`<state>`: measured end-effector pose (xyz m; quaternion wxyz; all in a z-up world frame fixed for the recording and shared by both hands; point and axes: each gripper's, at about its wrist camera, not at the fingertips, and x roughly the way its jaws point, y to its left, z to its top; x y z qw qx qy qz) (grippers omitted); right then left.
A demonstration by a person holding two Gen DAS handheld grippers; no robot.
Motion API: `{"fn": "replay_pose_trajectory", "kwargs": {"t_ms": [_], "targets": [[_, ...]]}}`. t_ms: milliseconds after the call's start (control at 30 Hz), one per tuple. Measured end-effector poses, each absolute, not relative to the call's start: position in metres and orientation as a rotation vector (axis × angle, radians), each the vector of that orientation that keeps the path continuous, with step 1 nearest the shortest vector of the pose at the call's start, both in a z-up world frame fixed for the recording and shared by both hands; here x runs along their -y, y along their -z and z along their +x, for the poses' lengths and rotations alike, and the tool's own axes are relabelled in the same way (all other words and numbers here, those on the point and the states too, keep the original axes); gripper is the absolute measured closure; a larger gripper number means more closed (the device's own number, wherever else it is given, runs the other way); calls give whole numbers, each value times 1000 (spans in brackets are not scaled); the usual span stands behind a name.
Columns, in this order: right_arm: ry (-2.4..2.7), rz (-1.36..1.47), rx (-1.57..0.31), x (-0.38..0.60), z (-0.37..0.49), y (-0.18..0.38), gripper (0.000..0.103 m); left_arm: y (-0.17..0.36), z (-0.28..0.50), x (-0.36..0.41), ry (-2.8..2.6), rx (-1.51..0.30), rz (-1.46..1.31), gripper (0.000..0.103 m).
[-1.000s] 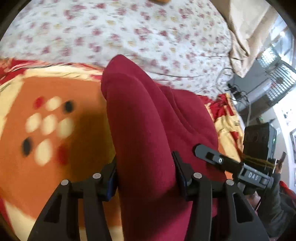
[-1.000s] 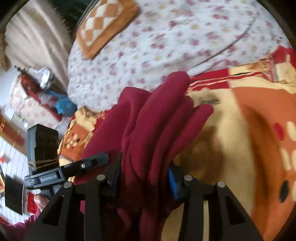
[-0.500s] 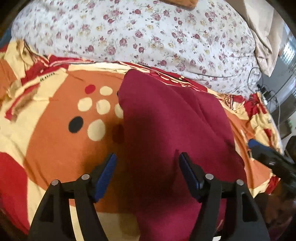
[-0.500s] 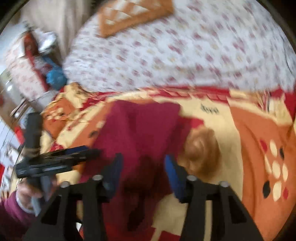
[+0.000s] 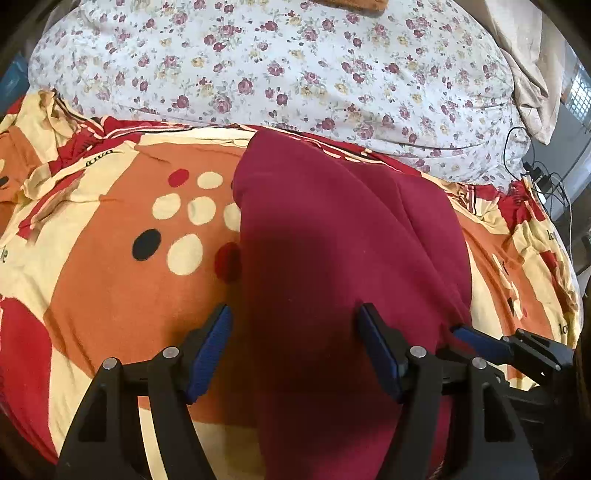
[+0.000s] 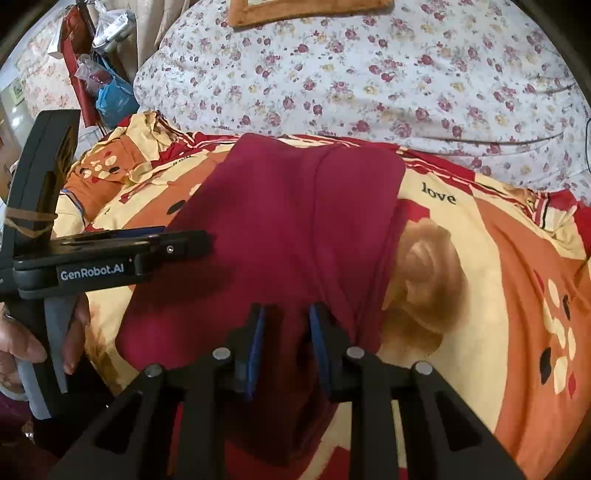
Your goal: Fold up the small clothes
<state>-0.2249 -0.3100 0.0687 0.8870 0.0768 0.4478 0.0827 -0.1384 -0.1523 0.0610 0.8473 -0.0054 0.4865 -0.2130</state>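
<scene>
A dark red garment [image 5: 332, 236] lies folded on the orange, yellow and red patterned bedsheet [image 5: 110, 280]; it also shows in the right wrist view [image 6: 295, 221]. My left gripper [image 5: 295, 332] is open wide, its jaws standing either side of the garment's near part without pinching it. My right gripper [image 6: 286, 325] has its jaws close together, pinching the garment's near edge. The left gripper's side [image 6: 110, 254] shows at the left of the right wrist view, over the garment's left edge.
A white floral quilt [image 5: 295, 66] is heaped behind the garment. A checked orange cushion [image 6: 306, 11] lies on it. Cables and a device [image 5: 539, 177] sit at the far right bed edge. Bags [image 6: 107, 92] hang at the far left.
The garment was held up bunched in both grippers; now it lies flat on the sheet. My left gripper has opened and let go. Both grippers have drawn back.
</scene>
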Motion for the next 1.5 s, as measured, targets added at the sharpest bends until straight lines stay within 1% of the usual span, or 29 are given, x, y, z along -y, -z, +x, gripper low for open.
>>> {"fn": "replay_pose_trajectory", "kwargs": {"t_ms": [167,233,300,367,433,500,567,767,1500], "targets": [[-182,210,-923,315,-227,-74,78,-63,-142,152,430,-1011,1,41],[-187,232,-897,316,-229,-83,74,-64,-143,151,416,-1000,9,41],[-183,247,-874,317,-231,-92,65,-66,-144,151,401,-985,17,41],[-155,242,-855,318,-233,-98,49,-70,-147,150,375,-953,45,41],[-108,226,-830,319,-235,-104,42,-75,-151,148,360,-921,69,41],[-72,234,-810,321,-236,-106,38,-79,-154,146,353,-900,79,41],[-36,255,-804,324,-235,-107,29,-83,-157,144,342,-880,87,41],[-1,239,-793,319,-232,-108,23,-95,-164,141,314,-823,93,41],[38,275,-789,323,-231,-108,19,-100,-166,135,289,-805,95,41]]}}
